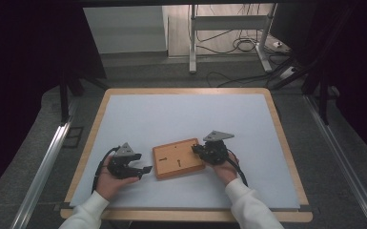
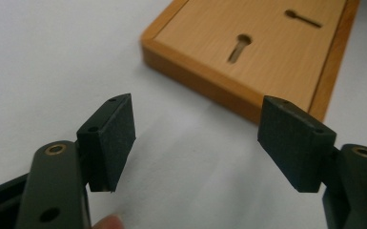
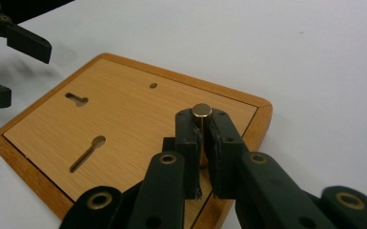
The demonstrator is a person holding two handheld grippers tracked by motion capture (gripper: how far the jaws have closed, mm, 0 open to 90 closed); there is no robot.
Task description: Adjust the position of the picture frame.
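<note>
A flat wooden board point(image 1: 178, 160) with two keyhole slots lies near the front middle of the white mat. My right gripper point(image 1: 195, 149) is over the board's right end. In the right gripper view its jaws point(image 3: 202, 125) are shut on a small brass-coloured peg point(image 3: 201, 110), which stands upright above the board point(image 3: 138, 119) near a small round hole point(image 3: 153, 86). My left gripper point(image 1: 145, 169) rests just left of the board. Its jaws point(image 2: 200, 124) stand open with nothing between them, pointing at the board's corner point(image 2: 267, 52). The left gripper point(image 3: 26, 74) also appears beyond the board's far corner.
The white mat point(image 1: 181, 114) covers a wood-edged table point(image 1: 90, 138). Behind the table stand a metal frame point(image 1: 193, 43) and loose cables point(image 1: 243, 45) on the floor. Metal rails point(image 1: 47, 157) run along both sides.
</note>
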